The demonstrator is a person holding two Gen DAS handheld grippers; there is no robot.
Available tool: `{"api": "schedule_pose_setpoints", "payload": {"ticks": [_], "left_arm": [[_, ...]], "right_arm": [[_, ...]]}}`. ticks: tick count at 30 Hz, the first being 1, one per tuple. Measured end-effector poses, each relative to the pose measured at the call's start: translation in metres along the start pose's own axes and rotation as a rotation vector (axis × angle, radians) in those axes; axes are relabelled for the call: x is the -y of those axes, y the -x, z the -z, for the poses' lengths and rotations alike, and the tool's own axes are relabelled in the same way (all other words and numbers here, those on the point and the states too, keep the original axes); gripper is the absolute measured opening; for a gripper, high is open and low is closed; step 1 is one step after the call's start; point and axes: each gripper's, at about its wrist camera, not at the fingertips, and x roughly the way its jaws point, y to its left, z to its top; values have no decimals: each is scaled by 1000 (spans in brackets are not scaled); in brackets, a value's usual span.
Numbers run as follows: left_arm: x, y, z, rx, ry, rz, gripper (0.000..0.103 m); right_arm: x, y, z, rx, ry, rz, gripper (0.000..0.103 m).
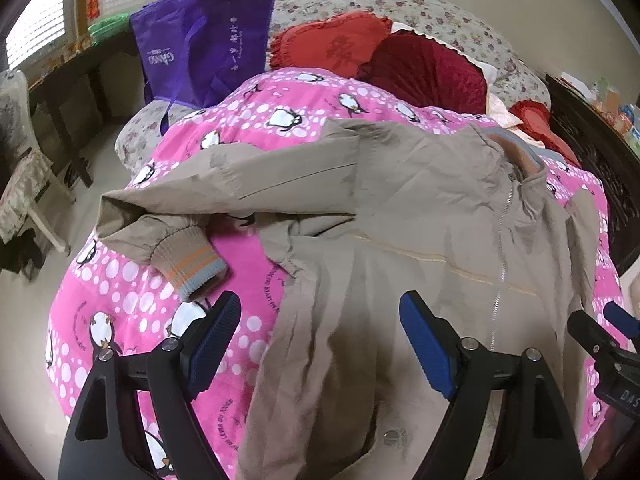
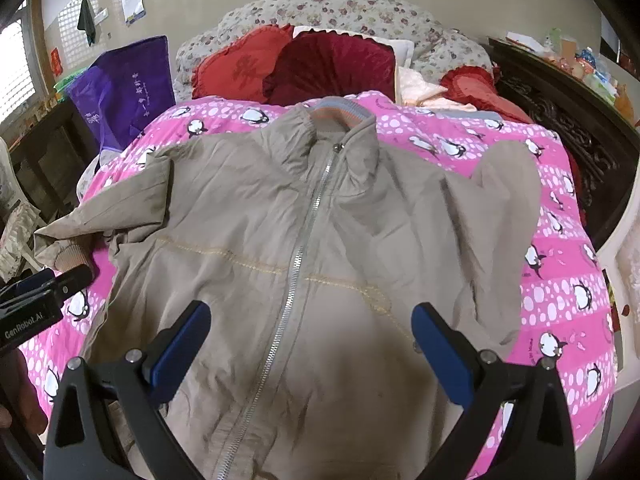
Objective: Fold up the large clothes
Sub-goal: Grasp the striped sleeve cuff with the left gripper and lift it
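A large khaki zip-up jacket (image 2: 288, 220) lies front up and zipped on a pink penguin blanket (image 2: 560, 288). It also shows in the left wrist view (image 1: 400, 216). Its left sleeve is bent back, with the striped knit cuff (image 1: 192, 264) on the blanket. The right sleeve (image 2: 508, 184) lies spread to the right. My left gripper (image 1: 320, 340) is open and empty above the jacket's lower left edge. My right gripper (image 2: 312, 348) is open and empty above the jacket's lower front, straddling the zipper (image 2: 304, 240). Each gripper shows at the edge of the other's view.
Red cushions (image 2: 320, 64) and a floral pillow (image 2: 340, 12) lie at the head of the bed. A purple bag (image 1: 204, 40) stands at the bed's left corner. A dark carved bedside unit (image 2: 560, 120) is on the right. A chair (image 1: 24, 184) stands on the floor left.
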Motion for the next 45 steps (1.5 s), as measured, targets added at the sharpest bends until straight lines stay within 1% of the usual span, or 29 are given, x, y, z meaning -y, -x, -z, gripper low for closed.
{"api": "schedule_pose_setpoints", "payload": {"ticks": [11,13,15,20,25,29,32,35,36,37,38,40,41,43,45], "left_arm": [[-16,-2,0,5,14,-16,73],[-23,-2,-1,12,14,-27,73],[-34,-3,-3,2,28,-39,73],[-74,-11,-8,0,98,-78,73],[-108,-27,-12,-8,144,-103,72],[-123,-45,-12,-37,167,-103,71],[-130,-64,-14,-66,187,-116,71],[-135,-77,-18,-58,216,-101,69],[-136,-80,-19,-55,227,-84,63],[-138,-84,-21,-53,237,-56,48],[-139,-87,-23,-64,245,-10,38],[-136,-84,-28,-94,224,6,7],[-131,-78,-32,-108,188,17,3],[-120,-59,-41,-133,117,40,0],[-106,-30,-51,-160,48,126,0]], "right_arm": [[-5,-6,-1,-10,3,0,102],[-6,-7,-1,-14,6,-4,102],[-7,-8,-1,-11,8,-6,102],[-7,-12,0,-23,13,-13,102],[-4,-18,2,-36,-4,-22,102],[-6,-23,3,-49,2,-30,102],[-10,-27,4,-61,14,-33,102],[-13,-33,6,-80,19,-38,102],[-13,-35,7,-87,21,-39,102],[-14,-36,8,-93,25,-39,102],[-15,-38,9,-96,28,-37,102],[-15,-39,9,-99,31,-32,102],[-15,-39,9,-99,30,-32,102],[-13,-37,8,-96,23,-38,102],[-10,-35,7,-90,16,-42,102]]}}
